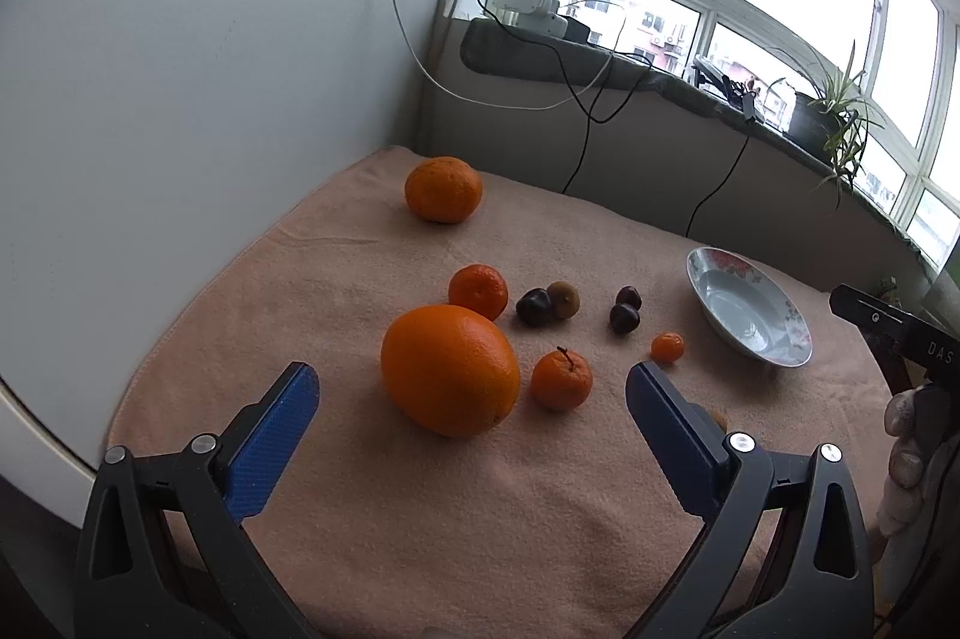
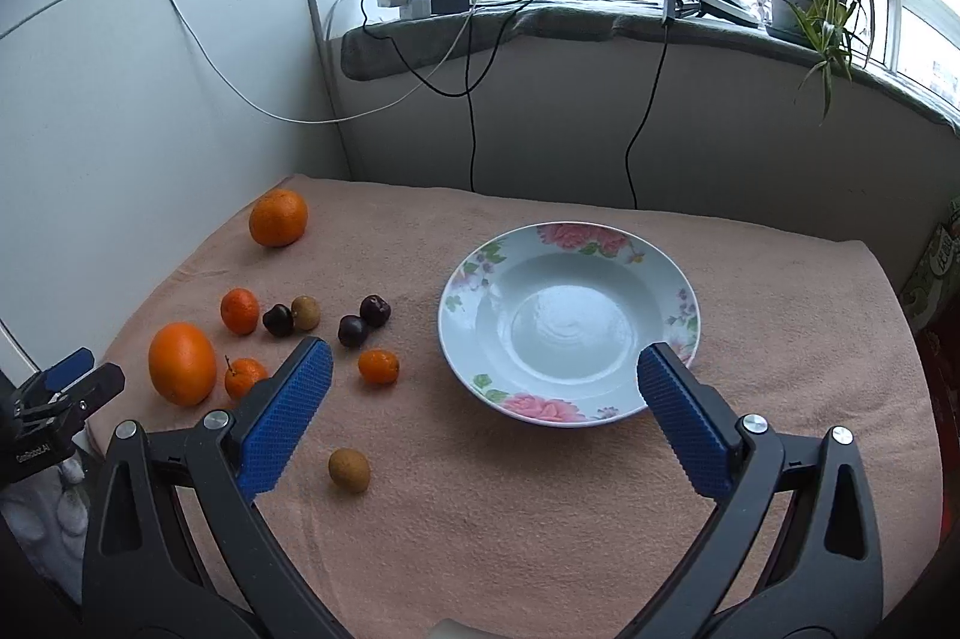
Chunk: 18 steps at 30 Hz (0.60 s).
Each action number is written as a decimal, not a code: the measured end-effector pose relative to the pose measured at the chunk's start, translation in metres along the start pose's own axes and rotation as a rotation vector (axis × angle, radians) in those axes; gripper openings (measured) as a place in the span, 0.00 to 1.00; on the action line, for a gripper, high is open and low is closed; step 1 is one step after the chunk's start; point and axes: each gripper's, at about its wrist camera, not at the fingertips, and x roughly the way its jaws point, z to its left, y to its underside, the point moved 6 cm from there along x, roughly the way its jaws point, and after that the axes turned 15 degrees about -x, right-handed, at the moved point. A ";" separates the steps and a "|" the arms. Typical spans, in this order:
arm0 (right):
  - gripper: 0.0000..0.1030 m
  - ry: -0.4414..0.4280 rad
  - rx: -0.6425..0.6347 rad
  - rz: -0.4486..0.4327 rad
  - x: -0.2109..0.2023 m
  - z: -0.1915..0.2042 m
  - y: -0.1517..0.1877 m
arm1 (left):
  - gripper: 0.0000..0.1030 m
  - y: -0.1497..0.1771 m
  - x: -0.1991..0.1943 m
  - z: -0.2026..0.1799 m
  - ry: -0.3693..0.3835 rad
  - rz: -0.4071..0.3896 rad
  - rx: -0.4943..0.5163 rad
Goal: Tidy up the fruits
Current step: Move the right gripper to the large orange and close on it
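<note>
On peach-pink terry cloth (image 2: 540,519), everything still to do. Round white floral-rimmed ceramic plate (image 2: 660,273) bare, right of fruit scatter. Large smooth orange (image 1: 450,369) nearest left gripper (image 1: 472,390), jaws wide apart, nothing held. Dimpled orange (image 1: 443,189) far back by white wall. Two mandarins (image 1: 478,290), (image 1: 561,378), tiny kumquat-like orange fruit (image 1: 668,347), three dark glossy chestnut-like fruits (image 2: 375,310), two tan longan-like fruits (image 2: 348,469): all loose on cloth, none on plate. Right gripper (image 2: 483,381) above plate's near rim, jaws spread, holding nothing.

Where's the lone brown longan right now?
Right wrist view: the brown longan lies alone on the towel, nearest the camera, left of the plate.
</note>
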 end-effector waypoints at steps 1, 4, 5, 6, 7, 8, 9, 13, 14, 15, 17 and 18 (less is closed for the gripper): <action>1.00 -0.021 -0.013 0.004 0.004 0.005 -0.003 | 0.99 0.000 0.002 0.002 -0.003 0.005 -0.006; 1.00 -0.095 -0.049 0.030 0.016 0.024 -0.011 | 0.98 0.002 0.004 0.010 -0.002 0.017 -0.022; 1.00 -0.127 -0.058 0.042 0.020 0.031 -0.013 | 0.98 0.004 0.005 0.013 0.001 0.022 -0.028; 1.00 -0.171 -0.069 0.059 0.026 0.040 -0.016 | 0.98 0.005 0.007 0.014 0.001 0.027 -0.033; 1.00 -0.211 -0.076 0.073 0.031 0.048 -0.018 | 0.98 0.006 0.009 0.015 0.003 0.034 -0.037; 1.00 -0.243 -0.084 0.084 0.036 0.057 -0.020 | 0.98 0.006 0.010 0.017 0.005 0.040 -0.042; 1.00 -0.269 -0.095 0.094 0.040 0.065 -0.023 | 0.98 0.007 0.012 0.018 0.006 0.045 -0.045; 1.00 -0.344 -0.152 0.119 0.056 0.098 -0.032 | 0.97 0.011 0.023 0.022 0.012 0.076 -0.062; 1.00 -0.365 -0.169 0.125 0.060 0.107 -0.034 | 0.95 0.012 0.025 0.023 0.013 0.084 -0.068; 1.00 -0.387 -0.185 0.130 0.064 0.115 -0.036 | 0.94 0.013 0.028 0.025 0.015 0.091 -0.074; 1.00 -0.428 -0.210 0.146 0.072 0.130 -0.039 | 0.90 0.014 0.033 0.027 0.018 0.104 -0.082; 1.00 -0.450 -0.220 0.154 0.076 0.136 -0.039 | 0.89 0.014 0.035 0.028 0.021 0.109 -0.087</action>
